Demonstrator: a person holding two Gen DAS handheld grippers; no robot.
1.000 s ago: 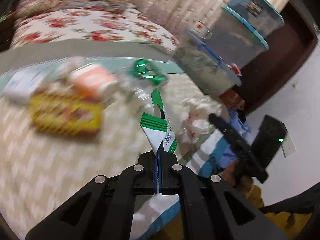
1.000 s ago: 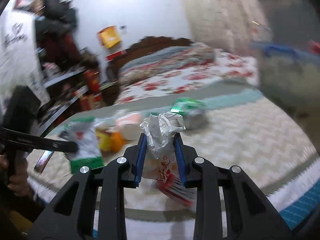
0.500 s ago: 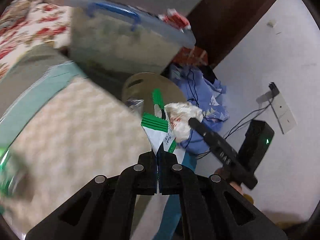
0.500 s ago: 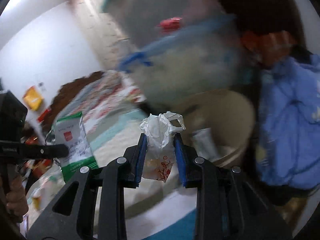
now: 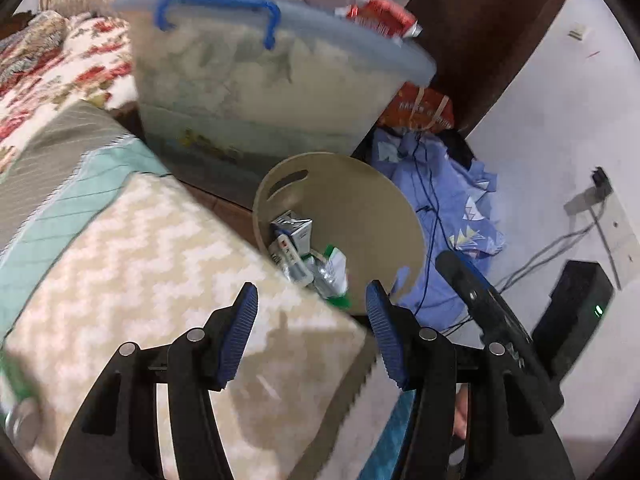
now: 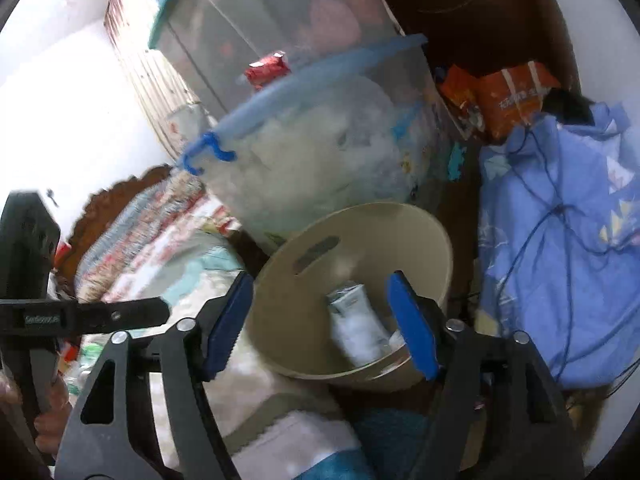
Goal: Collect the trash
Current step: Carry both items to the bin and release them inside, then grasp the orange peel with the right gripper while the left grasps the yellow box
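Note:
A beige round trash bin stands on the floor beside the bed corner; it also shows in the right wrist view. Inside it lie a green-and-white wrapper, a silver carton and a blurred white packet. My left gripper is open and empty, just above the bin's near edge. My right gripper is open and empty, over the bin's mouth.
A large clear storage tub with a blue lid stands just behind the bin, a red packet on its lid. Blue cloth with cables lies right of the bin. The zigzag-patterned bedspread is at left. An orange bag sits behind.
Both grippers swung from the bed to the bin and opened. The green-and-white wrapper left the left gripper and the crumpled white bag left the right gripper; both now lie in the bin.

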